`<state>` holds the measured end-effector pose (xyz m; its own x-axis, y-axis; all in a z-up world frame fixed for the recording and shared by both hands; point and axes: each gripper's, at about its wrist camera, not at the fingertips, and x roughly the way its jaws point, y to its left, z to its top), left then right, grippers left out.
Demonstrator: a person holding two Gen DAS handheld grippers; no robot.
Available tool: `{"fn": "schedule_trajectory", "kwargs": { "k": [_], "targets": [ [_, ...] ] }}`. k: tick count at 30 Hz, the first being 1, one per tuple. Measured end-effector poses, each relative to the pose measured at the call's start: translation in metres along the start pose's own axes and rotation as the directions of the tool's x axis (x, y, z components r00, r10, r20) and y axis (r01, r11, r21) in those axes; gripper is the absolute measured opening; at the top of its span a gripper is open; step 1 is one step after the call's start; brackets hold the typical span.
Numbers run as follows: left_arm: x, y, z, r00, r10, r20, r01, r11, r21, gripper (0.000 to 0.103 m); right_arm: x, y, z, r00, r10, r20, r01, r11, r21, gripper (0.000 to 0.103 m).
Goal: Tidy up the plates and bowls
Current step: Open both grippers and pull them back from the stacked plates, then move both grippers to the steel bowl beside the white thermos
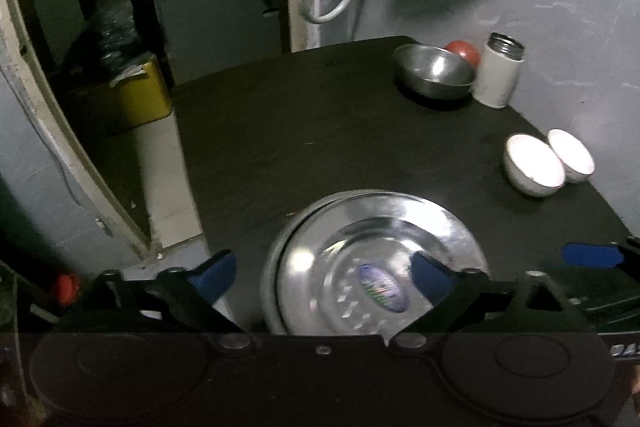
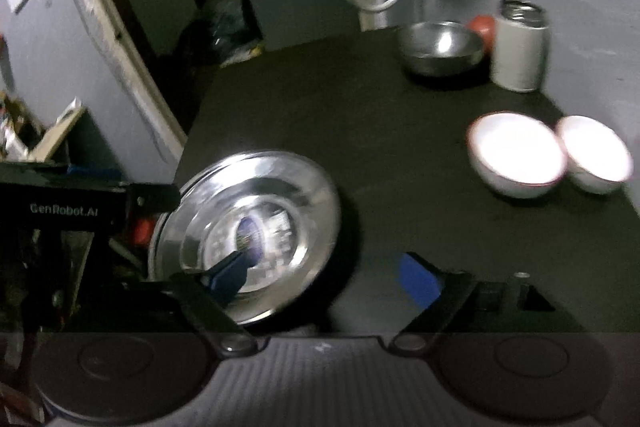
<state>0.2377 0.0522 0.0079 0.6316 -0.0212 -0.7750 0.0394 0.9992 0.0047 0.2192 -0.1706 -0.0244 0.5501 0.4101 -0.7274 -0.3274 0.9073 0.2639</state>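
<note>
The steel plates (image 1: pixel 376 267) lie stacked at the near left edge of the black table (image 1: pixel 300 131). The left gripper (image 1: pixel 324 271) and right gripper (image 2: pixel 324 275) hang just over the plates, jaws apart, holding nothing. Beyond the plates stand two white bowls (image 2: pixel 516 155), a steel bowl (image 1: pixel 434 71) and a white flask (image 1: pixel 500 75).

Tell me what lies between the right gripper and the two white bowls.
Nothing visible. From the right gripper, whose jaws stand open and empty, only bare black table runs up to the white bowls. The steel plates sit off to its left, and the steel bowl and white jar stand farther back.
</note>
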Motion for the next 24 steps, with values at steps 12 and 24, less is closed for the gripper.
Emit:
{"fn": "schedule_trajectory", "kwargs": {
  "k": [12,24],
  "targets": [
    [0.020,-0.056,0.047,0.998,-0.057,0.030,0.057,0.998,0.010,0.102,-0.052,-0.100,-0.008,0.984,-0.073,0.164,0.044,0.983,0.176,0.102],
    [0.097,-0.067,0.144,0.997,-0.059,0.052,0.055,0.996,0.076,0.102,-0.026,-0.151,0.057,0.966,-0.131,0.222,0.073,0.965,0.253,0.103]
  ]
}}
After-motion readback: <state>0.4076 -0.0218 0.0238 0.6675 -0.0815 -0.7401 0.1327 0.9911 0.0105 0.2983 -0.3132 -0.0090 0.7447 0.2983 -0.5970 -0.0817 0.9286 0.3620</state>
